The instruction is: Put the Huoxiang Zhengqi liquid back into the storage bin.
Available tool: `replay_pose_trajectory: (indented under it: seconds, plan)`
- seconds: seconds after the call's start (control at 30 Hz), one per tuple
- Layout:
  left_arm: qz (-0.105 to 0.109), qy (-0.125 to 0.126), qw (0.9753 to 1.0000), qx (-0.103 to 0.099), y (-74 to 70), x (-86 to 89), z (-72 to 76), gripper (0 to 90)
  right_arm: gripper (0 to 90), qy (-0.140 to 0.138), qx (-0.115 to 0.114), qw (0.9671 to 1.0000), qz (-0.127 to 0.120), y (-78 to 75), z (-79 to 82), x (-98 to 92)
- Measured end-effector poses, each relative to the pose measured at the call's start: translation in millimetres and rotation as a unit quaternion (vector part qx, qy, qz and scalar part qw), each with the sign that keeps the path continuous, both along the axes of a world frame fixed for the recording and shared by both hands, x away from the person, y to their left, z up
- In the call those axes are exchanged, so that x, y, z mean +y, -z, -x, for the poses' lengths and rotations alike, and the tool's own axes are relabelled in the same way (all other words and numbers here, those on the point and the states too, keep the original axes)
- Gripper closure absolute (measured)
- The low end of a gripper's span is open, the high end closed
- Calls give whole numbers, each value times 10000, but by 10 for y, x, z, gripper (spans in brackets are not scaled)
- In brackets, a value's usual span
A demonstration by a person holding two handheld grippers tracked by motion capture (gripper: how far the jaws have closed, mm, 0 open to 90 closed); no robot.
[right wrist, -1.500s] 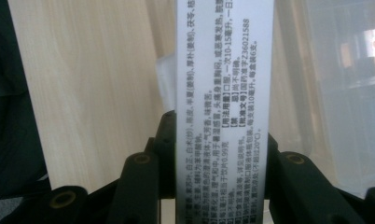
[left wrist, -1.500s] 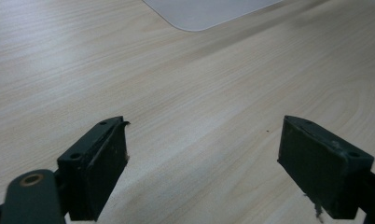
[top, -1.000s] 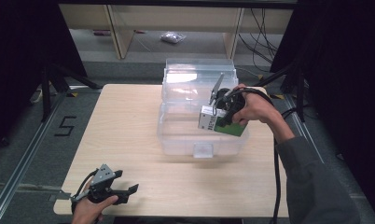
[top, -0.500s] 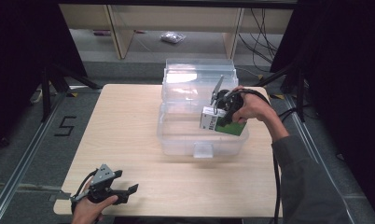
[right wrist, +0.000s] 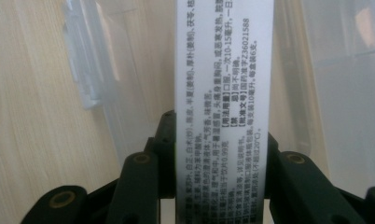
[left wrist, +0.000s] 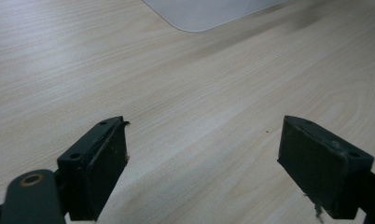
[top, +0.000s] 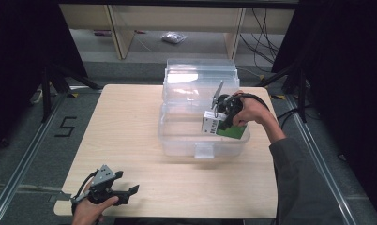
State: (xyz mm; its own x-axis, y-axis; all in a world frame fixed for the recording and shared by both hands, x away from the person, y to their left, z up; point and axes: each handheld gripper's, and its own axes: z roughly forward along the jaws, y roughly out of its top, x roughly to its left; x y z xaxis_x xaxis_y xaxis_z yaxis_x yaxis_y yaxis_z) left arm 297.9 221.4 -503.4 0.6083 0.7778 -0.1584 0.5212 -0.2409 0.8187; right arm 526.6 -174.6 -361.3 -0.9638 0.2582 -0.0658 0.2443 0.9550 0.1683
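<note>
A white and green carton (top: 224,126) is held by the right gripper (top: 222,114) inside the clear plastic box (top: 177,136), toward the box's right end, at the far middle of the wooden table (top: 130,122). In the right gripper view the carton (right wrist: 223,93) is seen clamped edge-on between the two black jaws, which are closed against its narrow printed face, with the box wall (right wrist: 90,70) seen just beside it. The left gripper (top: 118,190) is held at the table's near left corner, well apart from the box. In the left gripper view its jaws are spread wide over bare wood (left wrist: 199,93) with nothing gripped between them, and a corner of the clear box (left wrist: 204,14) is seen farther off
</note>
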Motion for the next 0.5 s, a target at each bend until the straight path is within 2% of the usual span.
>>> replay_pose_trajectory:
  seconds: [0.1, 0.17, 0.23, 0.4, 0.43, 0.47, 0.5]
  plan:
    - [-41, 7, 10000, 14, 0, 4, -1, 148, 648, -111, -9, 9999, 31, 64, -42, -20]
    - [2, -9, 10000, 5, 3, -3, -1, 148, 648, 4, 17, 10000, 66, 88, -41, -20]
    - [-81, 19, 10000, 18, -6, 8, 1, 148, 647, -78, 61, 9999, 47, 128, -64, -26]
    - [-45, 7, 10000, 21, 2, 7, -2, 148, 647, -46, 88, 9999, 82, 206, -89, -45]
    - [23, -17, 10000, 15, 5, -5, 0, 149, 647, -221, -24, 9997, 60, 231, -121, -57]
    - [23, -17, 10000, 15, 5, -5, 0, 148, 647, -221, -24, 9997, 60, 231, -121, -57]
    - [20, -21, 10000, 15, 6, -6, -1, 148, 647, 21, 134, 9999, 83, 258, -102, -62]
